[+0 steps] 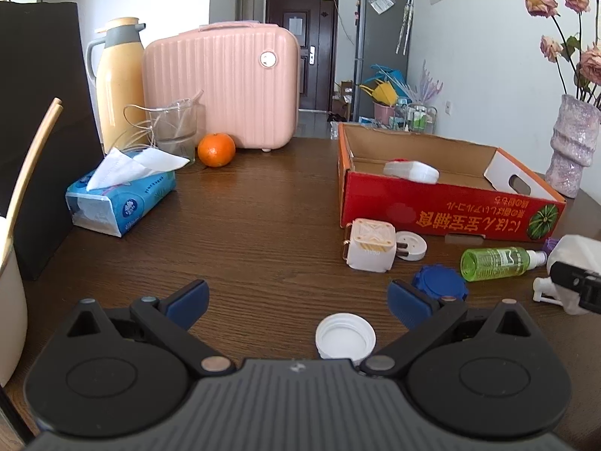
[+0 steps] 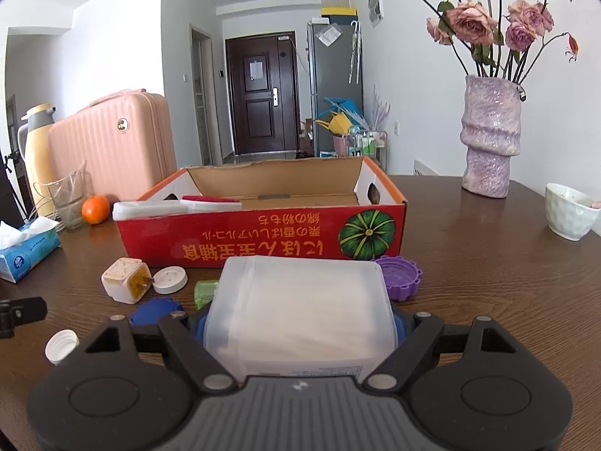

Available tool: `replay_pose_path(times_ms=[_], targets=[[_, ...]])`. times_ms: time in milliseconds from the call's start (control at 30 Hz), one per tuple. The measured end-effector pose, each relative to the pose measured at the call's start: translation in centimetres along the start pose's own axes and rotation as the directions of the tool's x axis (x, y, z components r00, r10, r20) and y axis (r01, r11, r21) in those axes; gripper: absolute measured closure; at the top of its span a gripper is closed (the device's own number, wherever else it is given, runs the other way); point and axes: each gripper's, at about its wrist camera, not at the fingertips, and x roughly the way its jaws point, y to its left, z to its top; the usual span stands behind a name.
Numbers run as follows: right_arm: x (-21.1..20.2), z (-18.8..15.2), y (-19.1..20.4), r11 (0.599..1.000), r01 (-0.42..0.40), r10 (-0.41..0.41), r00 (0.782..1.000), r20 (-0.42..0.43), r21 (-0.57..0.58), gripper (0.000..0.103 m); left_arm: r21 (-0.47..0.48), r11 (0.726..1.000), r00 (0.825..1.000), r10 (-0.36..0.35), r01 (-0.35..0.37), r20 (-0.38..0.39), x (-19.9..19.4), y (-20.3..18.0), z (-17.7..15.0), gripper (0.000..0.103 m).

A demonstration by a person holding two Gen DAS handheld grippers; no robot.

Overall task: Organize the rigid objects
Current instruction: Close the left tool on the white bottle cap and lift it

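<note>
My left gripper (image 1: 298,300) is open and empty, low over the brown table, with a white cap (image 1: 345,340) between its fingers. My right gripper (image 2: 300,325) is shut on a translucent white plastic container (image 2: 300,308), in front of the red cardboard box (image 2: 263,233). The box (image 1: 443,206) holds a white item (image 1: 411,171). In front of it lie a cream plug cube (image 1: 370,244), a white round disc (image 1: 411,245), a blue lid (image 1: 439,282), a green spray bottle (image 1: 499,263) and a purple lid (image 2: 400,272).
A tissue pack (image 1: 120,195), an orange (image 1: 216,149), a glass jug (image 1: 176,127), a yellow thermos (image 1: 120,79) and a pink case (image 1: 221,86) stand at the back left. A purple vase (image 2: 490,139) and a white cup (image 2: 569,216) stand to the right.
</note>
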Motion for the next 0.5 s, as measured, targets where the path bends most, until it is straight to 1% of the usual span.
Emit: replay_pose_path(times_ms=[167, 500], targets=[[-0.7, -0.1, -0.6, 1.000, 0.002, -0.002, 1.000, 0.024, -0.005, 0.021, 0.021, 0.999, 0.997, -0.043, 0.044, -0.065, 1.0, -0.6, -0.5, 0.000], [-1.3, -0.2, -1.0, 1.000, -0.003, 0.003, 0.999, 0.045, -0.005, 0.021, 0.081, 0.995, 0.988, -0.040, 0.053, -0.151, 2.7, -2.0, -1.6, 0.000]])
